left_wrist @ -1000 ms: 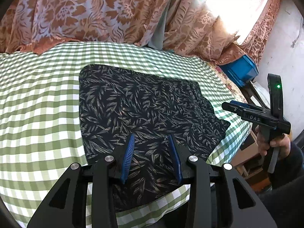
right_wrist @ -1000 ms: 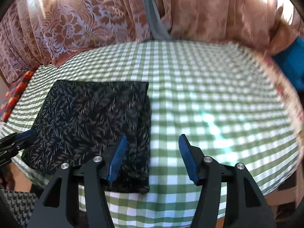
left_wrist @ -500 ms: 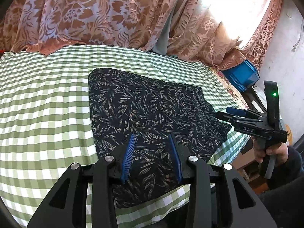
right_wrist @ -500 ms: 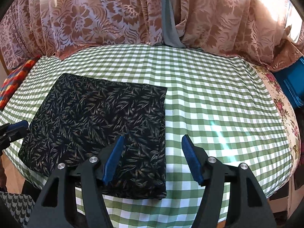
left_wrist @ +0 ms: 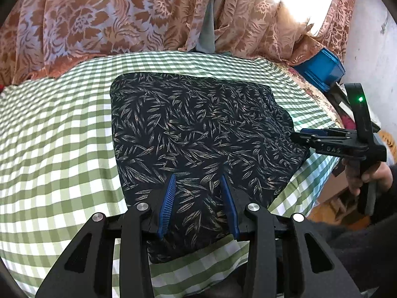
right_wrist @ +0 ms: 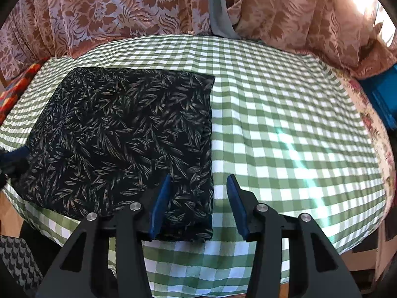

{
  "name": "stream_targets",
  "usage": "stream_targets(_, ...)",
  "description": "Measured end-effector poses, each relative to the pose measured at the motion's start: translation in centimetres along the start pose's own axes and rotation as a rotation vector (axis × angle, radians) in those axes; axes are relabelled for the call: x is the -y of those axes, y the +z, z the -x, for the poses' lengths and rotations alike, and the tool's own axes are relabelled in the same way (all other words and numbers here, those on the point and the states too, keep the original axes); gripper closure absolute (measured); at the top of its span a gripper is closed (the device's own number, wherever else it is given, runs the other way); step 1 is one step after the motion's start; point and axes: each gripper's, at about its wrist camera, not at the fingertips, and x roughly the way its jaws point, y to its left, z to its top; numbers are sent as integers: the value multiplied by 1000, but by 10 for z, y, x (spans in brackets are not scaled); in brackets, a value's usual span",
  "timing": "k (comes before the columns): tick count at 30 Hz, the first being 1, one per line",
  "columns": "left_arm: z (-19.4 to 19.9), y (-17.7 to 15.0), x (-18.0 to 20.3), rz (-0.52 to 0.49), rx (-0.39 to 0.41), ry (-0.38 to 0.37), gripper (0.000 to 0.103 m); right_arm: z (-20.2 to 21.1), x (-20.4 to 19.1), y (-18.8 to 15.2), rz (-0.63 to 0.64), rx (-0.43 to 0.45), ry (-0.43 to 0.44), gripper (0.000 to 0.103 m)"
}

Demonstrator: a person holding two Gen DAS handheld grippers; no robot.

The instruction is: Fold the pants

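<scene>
Dark leaf-print pants (left_wrist: 193, 124) lie folded into a flat rectangle on the green checked tablecloth (left_wrist: 62, 136). My left gripper (left_wrist: 198, 177) hovers over their near edge, fingers apart, with fabric showing below the gap and nothing pinched. In the right wrist view the pants (right_wrist: 124, 129) fill the left half. My right gripper (right_wrist: 199, 177) straddles their right edge near the front corner; its jaws are closing, the pads not pressing on cloth. The right gripper (left_wrist: 297, 135) appears at the pants' right side, held by a hand (left_wrist: 367, 176). The left gripper's blue pad (right_wrist: 21, 152) peeks in at the left.
Floral curtains (right_wrist: 124, 12) hang behind the table. A blue crate (left_wrist: 322, 69) sits at the far right beside a floral under-cloth (right_wrist: 377, 129). A bright patterned cloth (right_wrist: 17, 89) lies at the left edge. The tablecloth's front edge (right_wrist: 198, 268) drops off just below the grippers.
The right gripper has sunk towards the pants' front right corner and its fingers have come closer together. The left gripper has rolled slightly; its gap is unchanged.
</scene>
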Motion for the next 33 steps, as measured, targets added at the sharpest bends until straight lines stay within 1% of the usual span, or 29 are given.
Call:
stream_targets(2,0,4,1,1,-7,14,65,-1,8,-1,-34,-1,37,56)
stream_targets(3,1,4,1,-1,-7,22,63,0,9,-1,-38,0,42,52)
stream_targets(5,5,8,1,-10,4,64,55,1,10,0,-38,1,42,50)
stream_targets(8,14,12,-4,4,27,93,52,4,15,2,-57,4,70,47)
stream_targets(9,16,14,-6,8,34,107,52,5,18,4,-69,7,83,41)
stream_targets(10,18,16,-10,10,40,126,47,6,21,5,-84,12,98,38)
stream_targets(11,19,18,-13,15,45,137,44,7,26,8,-100,17,117,38)
stream_targets(13,21,22,-19,27,52,160,44,9,32,14,-128,25,140,35)
stream_targets(16,20,24,-26,39,53,188,43,9,42,26,-182,36,206,32)
stream_targets(17,19,25,-30,46,51,191,38,9,45,31,-199,42,235,30)
stream_targets(18,19,26,-31,50,51,190,37,8,46,35,-212,46,259,28)
stream_targets(21,16,28,-35,53,48,193,36,-4,51,46,-252,29,325,25)
stream_targets(24,10,30,-40,62,37,188,35,-18,55,51,-276,3,357,25)
stream_targets(25,8,30,-42,64,33,184,32,-22,57,53,-281,-6,367,25)
stream_targets(28,1,32,-49,86,19,150,31,-39,62,52,-302,-40,393,25)
stream_targets(30,-6,33,-57,116,2,111,31,-50,65,50,-309,-62,419,25)
stream_targets(31,-10,33,-61,136,-7,79,29,-54,66,50,-312,-68,436,24)
stream_targets(32,-15,34,-67,167,-19,41,26,-60,68,48,-319,-75,476,24)
stream_targets(33,-20,34,-74,207,-33,15,26,-64,70,48,-325,-78,494,23)
